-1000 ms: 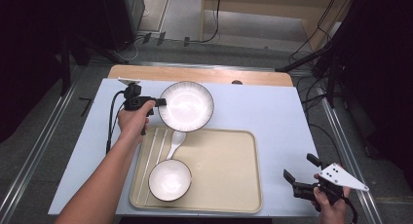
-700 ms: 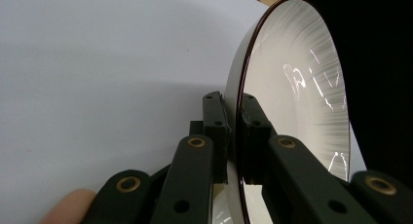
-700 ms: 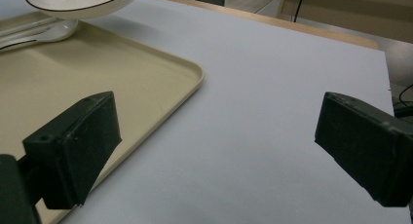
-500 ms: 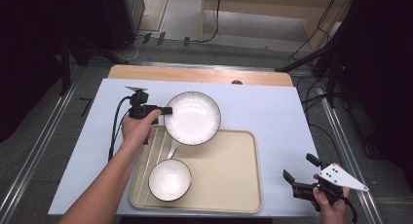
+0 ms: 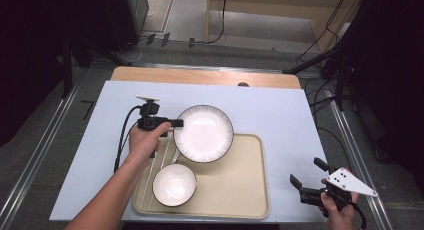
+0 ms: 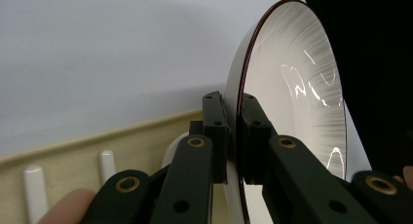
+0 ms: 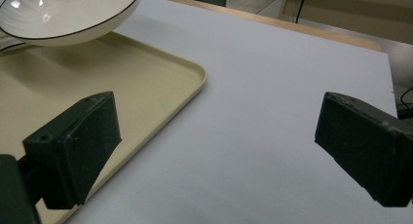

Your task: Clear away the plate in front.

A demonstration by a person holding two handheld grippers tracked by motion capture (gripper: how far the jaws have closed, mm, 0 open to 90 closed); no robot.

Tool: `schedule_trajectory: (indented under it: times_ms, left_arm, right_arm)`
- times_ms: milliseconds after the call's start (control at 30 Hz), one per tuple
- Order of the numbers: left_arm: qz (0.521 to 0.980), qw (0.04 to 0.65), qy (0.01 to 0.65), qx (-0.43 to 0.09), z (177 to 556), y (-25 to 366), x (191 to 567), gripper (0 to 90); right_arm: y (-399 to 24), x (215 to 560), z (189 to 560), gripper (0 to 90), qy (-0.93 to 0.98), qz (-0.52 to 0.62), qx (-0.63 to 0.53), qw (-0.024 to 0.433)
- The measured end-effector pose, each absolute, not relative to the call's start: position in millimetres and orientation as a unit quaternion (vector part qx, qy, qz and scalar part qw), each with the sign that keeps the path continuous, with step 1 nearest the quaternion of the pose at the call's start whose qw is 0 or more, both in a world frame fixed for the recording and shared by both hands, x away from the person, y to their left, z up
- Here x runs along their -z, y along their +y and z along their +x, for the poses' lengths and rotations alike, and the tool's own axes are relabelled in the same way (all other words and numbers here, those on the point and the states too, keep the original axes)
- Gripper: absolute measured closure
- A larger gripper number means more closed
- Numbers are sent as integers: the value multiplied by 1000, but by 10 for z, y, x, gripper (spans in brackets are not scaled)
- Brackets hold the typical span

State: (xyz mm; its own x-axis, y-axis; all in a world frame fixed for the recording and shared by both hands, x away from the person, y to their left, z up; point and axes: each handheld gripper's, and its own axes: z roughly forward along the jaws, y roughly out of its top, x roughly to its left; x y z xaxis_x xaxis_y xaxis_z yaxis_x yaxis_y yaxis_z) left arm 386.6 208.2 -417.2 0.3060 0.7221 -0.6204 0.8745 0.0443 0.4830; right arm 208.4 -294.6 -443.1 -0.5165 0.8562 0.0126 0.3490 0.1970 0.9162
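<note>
In the high view, the plate [image 5: 203, 133] covers the far left corner of the tray [image 5: 240, 190] and the upper part of the white utensils [image 5: 159, 162] lying there; their ends cannot be made out. The person's forearm overlaps the tray's left rim. In the left gripper view, the plate's lower edge is cut off by the frame, and a blurred fingertip sits at the bottom left. In the right gripper view, the plate's left part and the tray's left side run out of frame.
</note>
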Motion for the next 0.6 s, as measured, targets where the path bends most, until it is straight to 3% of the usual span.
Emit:
schedule_trajectory:
  times_ms: [600]
  left_arm:
    - [726,404,543,117,3769,1878,4256,849]
  right_arm:
    - [-2928,4431,2085,28,727,413,-481,265]
